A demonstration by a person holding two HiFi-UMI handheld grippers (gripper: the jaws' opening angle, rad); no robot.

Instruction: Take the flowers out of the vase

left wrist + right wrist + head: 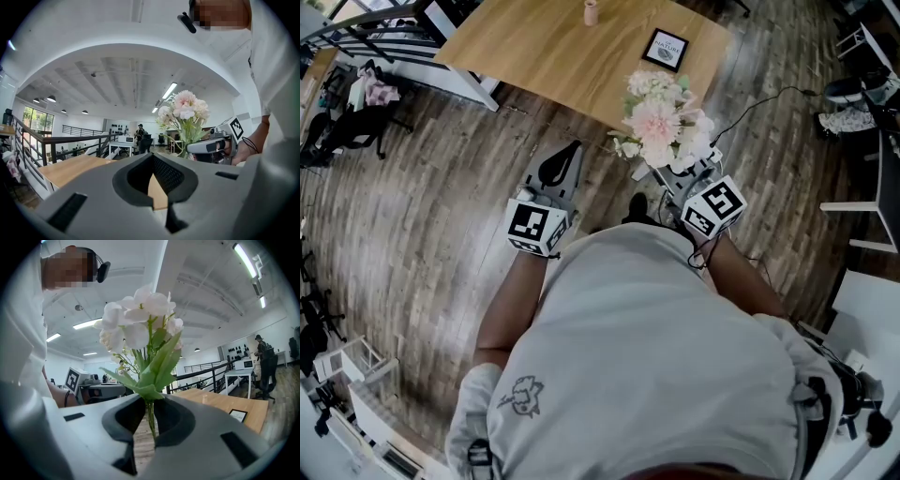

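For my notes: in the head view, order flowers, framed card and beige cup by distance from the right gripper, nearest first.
1. Flowers, in the right gripper's jaws.
2. Framed card, on the table beyond.
3. Beige cup, table's far side, leftward.

Pink-and-white flowers (pixel 661 122), green-leaved, stand upright, stems pinched in the right claw (pixel 149 425) by the tabletop (pixel 544 47) edge.

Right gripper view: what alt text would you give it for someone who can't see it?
The right gripper has its two grey jaws shut on the green stem of white flowers, which rise leafy in mid-picture. Behind, at right, stands a wooden table in a bright office hall.
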